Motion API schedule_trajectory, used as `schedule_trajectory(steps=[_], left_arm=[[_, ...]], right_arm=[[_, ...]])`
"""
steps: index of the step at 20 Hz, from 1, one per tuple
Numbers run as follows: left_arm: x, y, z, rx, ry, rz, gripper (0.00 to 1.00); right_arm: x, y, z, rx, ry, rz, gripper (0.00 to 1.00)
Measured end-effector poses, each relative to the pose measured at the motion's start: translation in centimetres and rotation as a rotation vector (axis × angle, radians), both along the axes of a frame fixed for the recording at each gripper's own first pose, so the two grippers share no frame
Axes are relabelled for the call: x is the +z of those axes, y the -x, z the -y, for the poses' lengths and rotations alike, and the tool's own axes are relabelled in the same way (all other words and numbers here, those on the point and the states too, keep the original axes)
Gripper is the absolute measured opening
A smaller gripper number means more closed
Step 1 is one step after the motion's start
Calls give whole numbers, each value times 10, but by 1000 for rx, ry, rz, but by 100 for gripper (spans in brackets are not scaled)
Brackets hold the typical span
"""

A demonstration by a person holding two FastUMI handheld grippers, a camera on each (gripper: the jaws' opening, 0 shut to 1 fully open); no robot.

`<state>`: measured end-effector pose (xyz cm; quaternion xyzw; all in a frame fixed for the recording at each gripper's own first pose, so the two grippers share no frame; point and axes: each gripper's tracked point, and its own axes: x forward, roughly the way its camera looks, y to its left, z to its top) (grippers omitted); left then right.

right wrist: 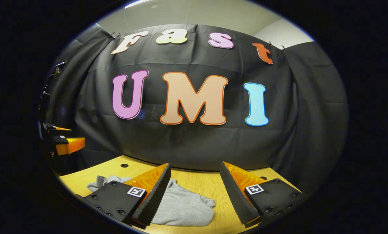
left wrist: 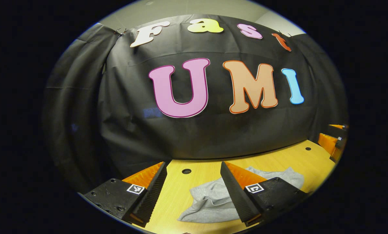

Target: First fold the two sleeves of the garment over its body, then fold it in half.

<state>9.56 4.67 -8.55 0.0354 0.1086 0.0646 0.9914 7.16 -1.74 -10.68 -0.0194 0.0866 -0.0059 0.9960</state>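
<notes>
Grippers level above the table [left wrist: 181, 191], facing the wall | left gripper [left wrist: 194, 169] released, right gripper [right wrist: 195, 169] released, neither grasping | grey garment [left wrist: 210, 201] crumpled on table, lower centre of left gripper view, lower left of right gripper view

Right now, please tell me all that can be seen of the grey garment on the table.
The garment is light grey, of soft knit cloth like a sweatshirt. It lies loosely bunched and wrinkled, not spread flat, on the yellow wooden table. In the right gripper view one rounded end, perhaps a sleeve, points to the right. In the left gripper view it lies partly behind a finger of the left tool. Both tools are open and hold nothing; whether a finger touches the cloth I cannot tell.
</notes>
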Motion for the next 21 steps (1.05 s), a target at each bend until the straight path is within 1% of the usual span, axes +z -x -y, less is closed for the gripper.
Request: schedule_trajectory(steps=[1,2,3,4,5,6,7,8,14,15,16,17,18,19,20,21], left_arm=[[2,0,-1,-1,-1,3,96],[2,0,-5,2,-9,6,96],[5,0,-7,2,-16,14,97],[7,1,-10,4,-25,21,100],[10,1,-12,3,-30,28,97],[11,1,-14,3,-34,32,97],[11,2,-16,5,-35,33,96],[11,3,-18,7,-33,32,96],[5,4,-28,4,-20,22,96],[6,3,-29,1,-20,23,97],[7,3,-30,-4,-18,27,97],[8,2,-32,-8,-16,31,93],[8,2,-33,-11,-15,33,96],[8,1,-35,-13,-14,34,96],[10,0,-36,-16,-14,36,96],[11,-1,-37,-17,-15,39,97]], right_arm=[[-2,0,-2,4,-1,-7,96],[-3,1,-4,5,-2,-12,92],[-2,1,-3,5,0,-12,96],[0,0,-4,2,2,-5,92],[2,0,-5,3,5,3,92],[3,-2,-7,7,9,9,96],[5,-3,-8,8,11,14,92],[8,-3,-9,10,11,18,96],[17,-11,-10,-6,13,42,96],[20,-11,-10,-13,14,49,92],[25,-13,-9,-20,13,56,92],[28,-13,-8,-27,12,65,92],[32,-13,-8,-35,15,75,92],[34,-11,-8,-42,19,81,92],[35,-11,-9,-48,21,87,95],[36,-10,-10,-51,21,90,92]])
